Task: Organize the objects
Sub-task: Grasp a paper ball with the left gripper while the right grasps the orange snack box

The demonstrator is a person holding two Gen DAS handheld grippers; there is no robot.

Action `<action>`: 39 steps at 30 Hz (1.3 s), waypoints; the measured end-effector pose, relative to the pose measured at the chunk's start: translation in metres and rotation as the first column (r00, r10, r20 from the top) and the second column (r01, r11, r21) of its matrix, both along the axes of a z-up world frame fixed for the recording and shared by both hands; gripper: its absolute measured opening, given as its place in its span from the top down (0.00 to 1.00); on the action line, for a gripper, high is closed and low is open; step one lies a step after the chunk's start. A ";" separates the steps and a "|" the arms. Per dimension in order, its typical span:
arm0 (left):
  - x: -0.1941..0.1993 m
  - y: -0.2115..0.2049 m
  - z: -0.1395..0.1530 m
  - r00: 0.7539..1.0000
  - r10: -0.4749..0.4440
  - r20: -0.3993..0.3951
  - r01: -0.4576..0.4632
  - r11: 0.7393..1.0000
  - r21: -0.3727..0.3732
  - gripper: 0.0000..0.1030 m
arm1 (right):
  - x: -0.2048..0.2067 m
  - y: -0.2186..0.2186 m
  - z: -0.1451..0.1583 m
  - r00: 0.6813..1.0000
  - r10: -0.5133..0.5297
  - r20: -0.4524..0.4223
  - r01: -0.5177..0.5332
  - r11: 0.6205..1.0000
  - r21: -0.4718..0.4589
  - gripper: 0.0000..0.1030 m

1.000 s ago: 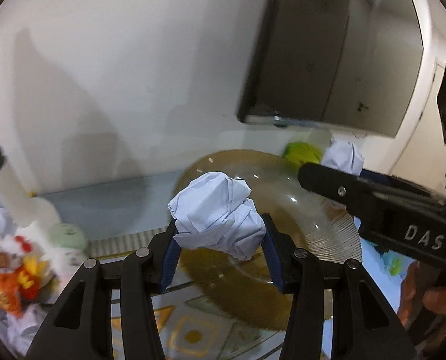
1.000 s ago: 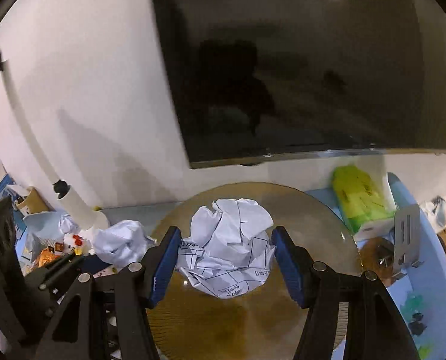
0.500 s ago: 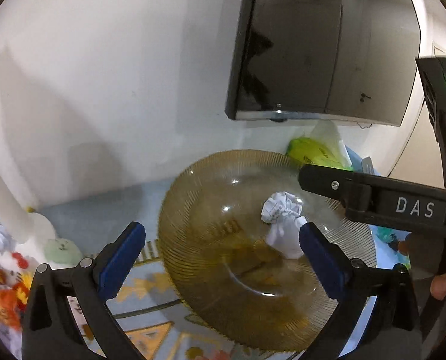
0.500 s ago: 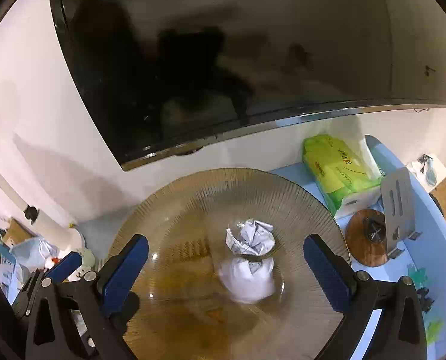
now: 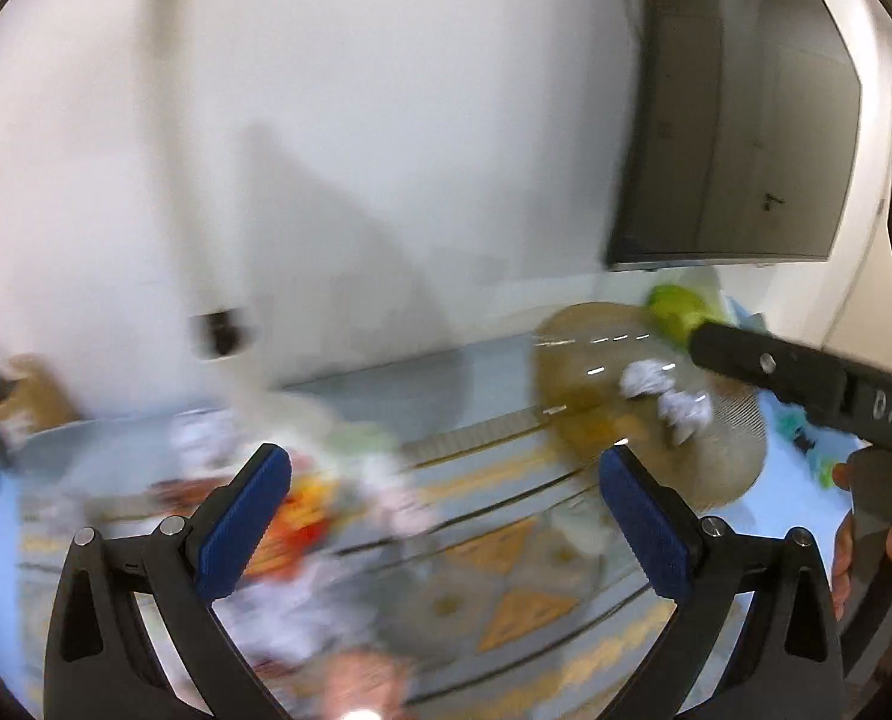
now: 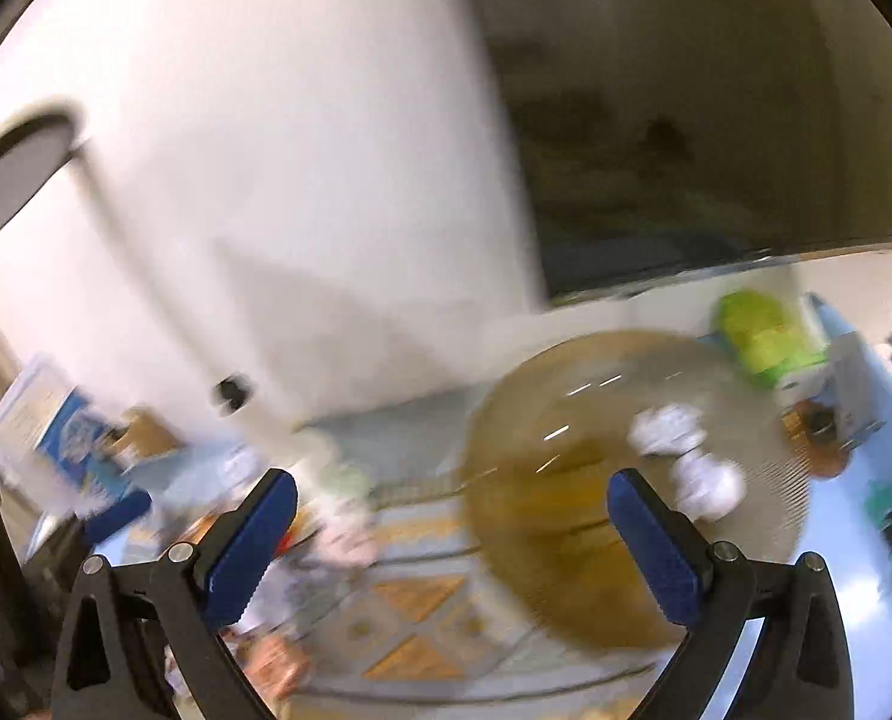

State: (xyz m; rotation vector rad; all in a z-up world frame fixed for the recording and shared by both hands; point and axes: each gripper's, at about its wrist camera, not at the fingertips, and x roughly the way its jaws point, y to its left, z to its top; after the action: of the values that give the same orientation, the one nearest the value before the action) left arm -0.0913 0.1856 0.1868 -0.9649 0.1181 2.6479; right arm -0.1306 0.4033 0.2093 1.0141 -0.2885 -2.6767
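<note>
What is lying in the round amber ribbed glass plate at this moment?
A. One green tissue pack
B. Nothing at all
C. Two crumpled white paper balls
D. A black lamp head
C: two crumpled white paper balls lie in the round amber ribbed glass plate, and both the left gripper and the right gripper are open and hold nothing.

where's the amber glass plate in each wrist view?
Left wrist: amber glass plate sits right of centre, two crumpled paper balls on it.
Right wrist: plate at centre-right, behind the right finger.
Shared landmark: green packet beyond the plate's far rim.
</note>
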 end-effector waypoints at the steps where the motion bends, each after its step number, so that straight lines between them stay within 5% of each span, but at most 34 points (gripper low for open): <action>1: 0.005 -0.015 0.001 1.000 0.016 0.000 -0.016 1.000 -0.017 0.01 | 0.010 -0.017 -0.003 1.000 0.029 -0.002 -0.029 1.000 -0.004 0.00; 6: 0.045 -0.096 -0.015 0.997 0.066 0.027 -0.064 0.995 -0.079 0.01 | 0.046 -0.088 -0.039 0.989 0.148 0.019 -0.149 0.987 0.067 0.00; 11: 0.077 -0.155 -0.069 0.985 0.131 0.109 -0.123 0.990 -0.072 0.01 | 0.079 -0.149 -0.107 0.962 0.256 0.091 -0.269 0.945 0.188 0.00; 19: 0.094 -0.180 -0.145 0.953 0.186 0.239 -0.184 0.982 -0.033 0.01 | 0.084 -0.175 -0.180 0.933 0.284 0.219 -0.332 0.914 0.231 0.00; 22: 0.090 -0.180 -0.160 0.943 0.218 0.251 -0.219 0.975 -0.027 0.01 | 0.083 -0.182 -0.187 0.940 0.275 0.201 -0.329 0.889 0.318 0.00; 29: 0.077 -0.168 -0.169 0.943 0.248 0.222 -0.228 0.967 -0.109 0.00 | 0.060 -0.187 -0.187 0.939 0.290 0.187 -0.337 0.888 0.314 0.00; 39: 0.073 -0.168 -0.169 0.941 0.254 0.226 -0.235 0.966 -0.105 0.00 | 0.049 -0.192 -0.187 0.937 0.295 0.187 -0.342 0.885 0.315 0.00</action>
State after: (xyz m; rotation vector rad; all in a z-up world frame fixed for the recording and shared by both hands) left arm -0.0186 0.0173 0.0174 -1.3975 0.0462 2.7365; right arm -0.0815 0.2114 0.0224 1.2214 0.3138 -2.4037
